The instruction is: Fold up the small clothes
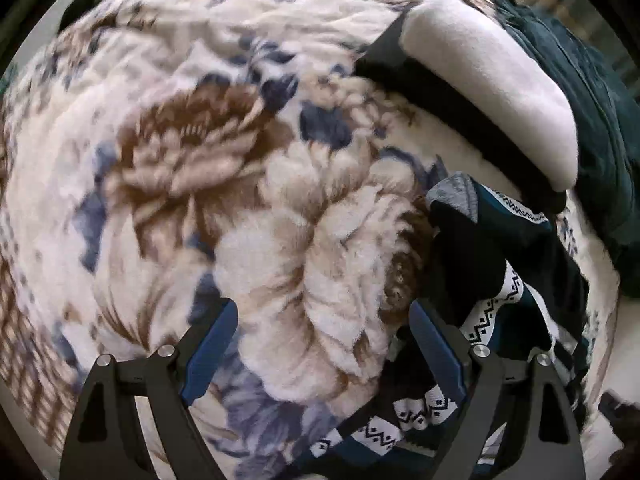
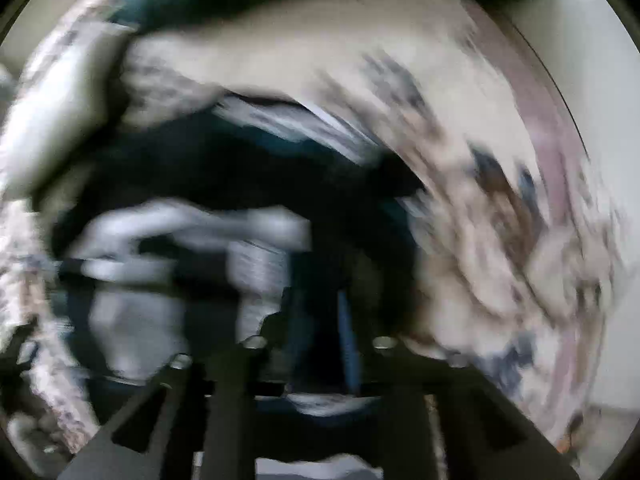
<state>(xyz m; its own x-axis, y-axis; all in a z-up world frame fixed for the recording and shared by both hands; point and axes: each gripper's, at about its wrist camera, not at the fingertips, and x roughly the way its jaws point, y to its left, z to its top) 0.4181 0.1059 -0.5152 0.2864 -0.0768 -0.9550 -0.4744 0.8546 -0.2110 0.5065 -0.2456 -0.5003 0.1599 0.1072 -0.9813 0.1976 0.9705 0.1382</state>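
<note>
Left wrist view, me: my left gripper (image 1: 320,344) is spread wide and holds nothing. It hangs over the flower blanket (image 1: 240,160). The dark cloth (image 1: 500,248) with white zigzag bands lies bunched just beside it. Not folded yet, I think.

You: And the room?

Me: A white pillow (image 1: 492,80) lies further off.

You: Right wrist view?

Me: Very blurry. My right gripper (image 2: 320,320) is over the dark cloth (image 2: 200,168). I cannot tell if it pinches it.
</note>
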